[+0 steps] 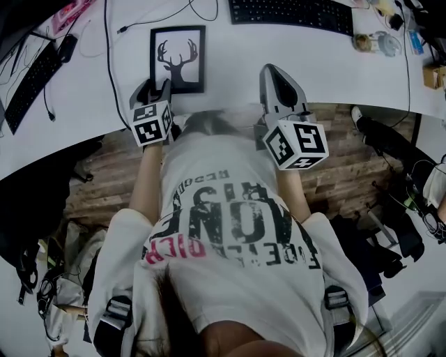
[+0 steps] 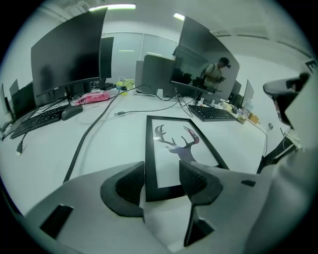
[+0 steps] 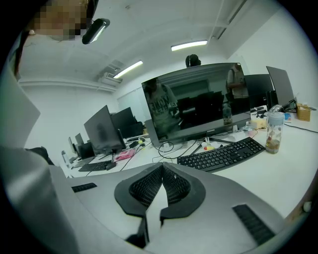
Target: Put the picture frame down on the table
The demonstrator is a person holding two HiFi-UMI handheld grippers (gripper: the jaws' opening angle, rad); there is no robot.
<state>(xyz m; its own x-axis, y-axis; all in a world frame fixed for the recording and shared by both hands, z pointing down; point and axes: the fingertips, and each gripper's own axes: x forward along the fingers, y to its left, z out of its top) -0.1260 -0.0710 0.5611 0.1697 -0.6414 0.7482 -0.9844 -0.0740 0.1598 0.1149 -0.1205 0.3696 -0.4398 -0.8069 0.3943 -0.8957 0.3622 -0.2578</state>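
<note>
A black picture frame (image 1: 178,59) with a deer silhouette lies flat on the white table (image 1: 237,52). In the left gripper view the picture frame (image 2: 181,149) stretches away from the jaws, its near left corner lying between them. My left gripper (image 1: 155,89) stands open at that near edge; the pads of my left gripper (image 2: 162,174) do not press on the frame. My right gripper (image 1: 277,72) rests over the table's front edge to the right of the frame, apart from it. The right gripper (image 3: 161,169) is shut, its tips meeting on nothing.
A black keyboard (image 1: 289,14) lies behind the right gripper and a jar (image 1: 376,43) stands at the far right. Another keyboard (image 1: 31,77) and a black cable (image 1: 108,63) lie left of the frame. A large monitor (image 3: 198,104) stands behind the keyboard (image 3: 223,154).
</note>
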